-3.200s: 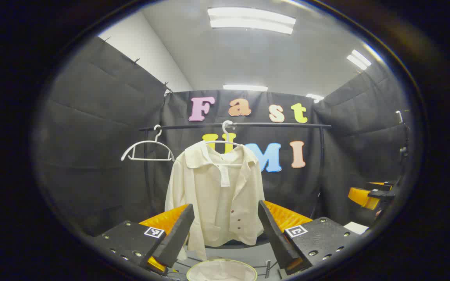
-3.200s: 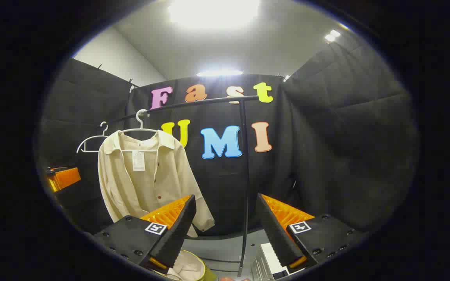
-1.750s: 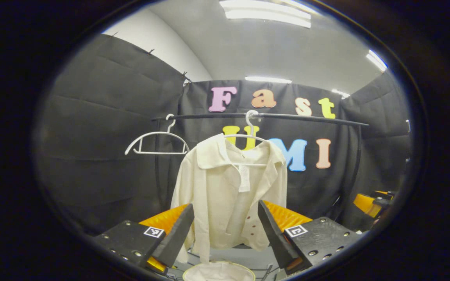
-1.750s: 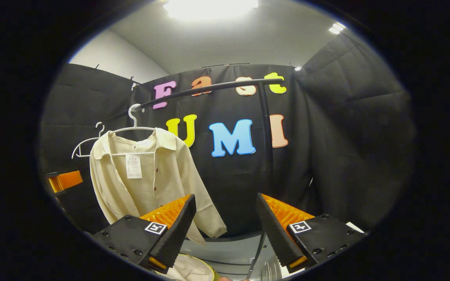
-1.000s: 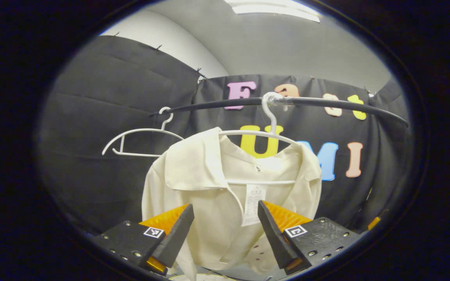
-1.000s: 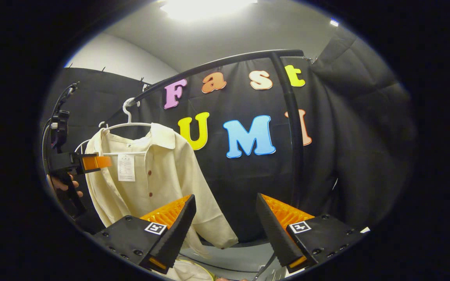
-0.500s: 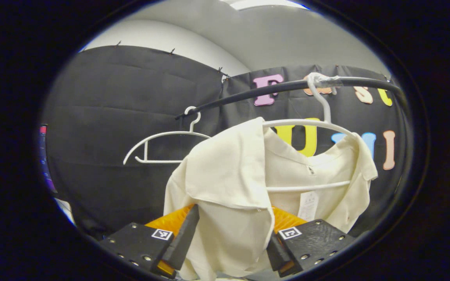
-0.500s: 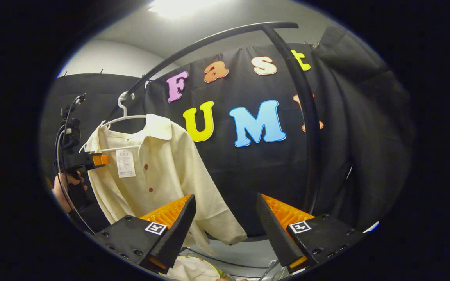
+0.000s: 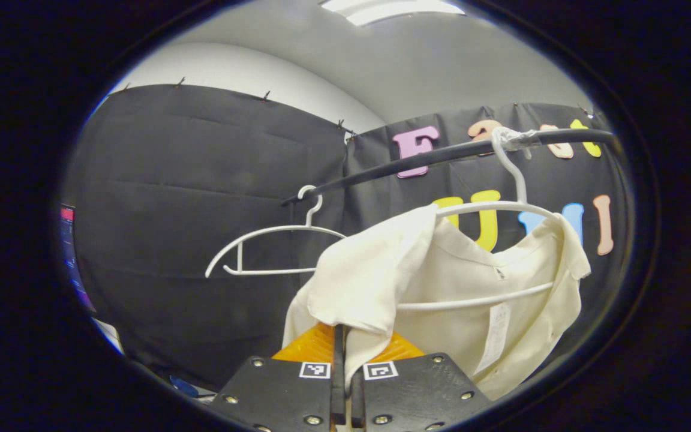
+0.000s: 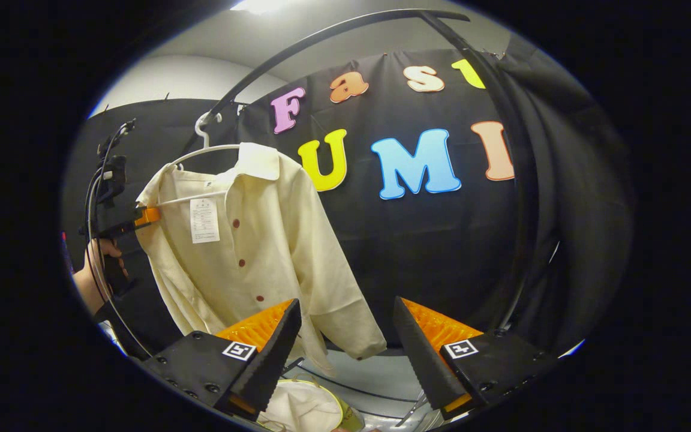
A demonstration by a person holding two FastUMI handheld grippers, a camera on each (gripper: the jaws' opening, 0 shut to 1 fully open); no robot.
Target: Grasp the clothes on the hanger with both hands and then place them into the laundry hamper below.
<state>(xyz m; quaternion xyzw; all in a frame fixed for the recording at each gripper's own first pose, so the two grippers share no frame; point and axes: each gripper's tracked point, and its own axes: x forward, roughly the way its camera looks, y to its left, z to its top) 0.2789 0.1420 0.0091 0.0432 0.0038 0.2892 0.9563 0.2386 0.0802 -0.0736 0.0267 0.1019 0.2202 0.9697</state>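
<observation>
A cream button-up shirt (image 9: pixel 471 270) hangs on a white hanger (image 9: pixel 504 207) from the black rail (image 9: pixel 441 155). My left gripper (image 9: pixel 342 336) is shut on the fabric of the shirt's left shoulder, just under the collar flap. In the right gripper view the same shirt (image 10: pixel 261 240) hangs at left, and the left gripper (image 10: pixel 144 217) pinches its shoulder edge, held by a hand (image 10: pixel 90 270). My right gripper (image 10: pixel 345 348) stands open in front of the dangling sleeve, apart from the cloth. The laundry hamper (image 10: pixel 345 411) sits below, pale cloth showing inside it.
An empty white hanger (image 9: pixel 273 231) hangs on the rail left of the shirt. The rack's black upright post (image 10: pixel 519 180) curves down at right, close to my right gripper. Black cloth walls stand behind and to both sides.
My left gripper came up to the shirt's left shoulder and shut on the fabric there. My right gripper moved closer to the shirt and stayed open.
</observation>
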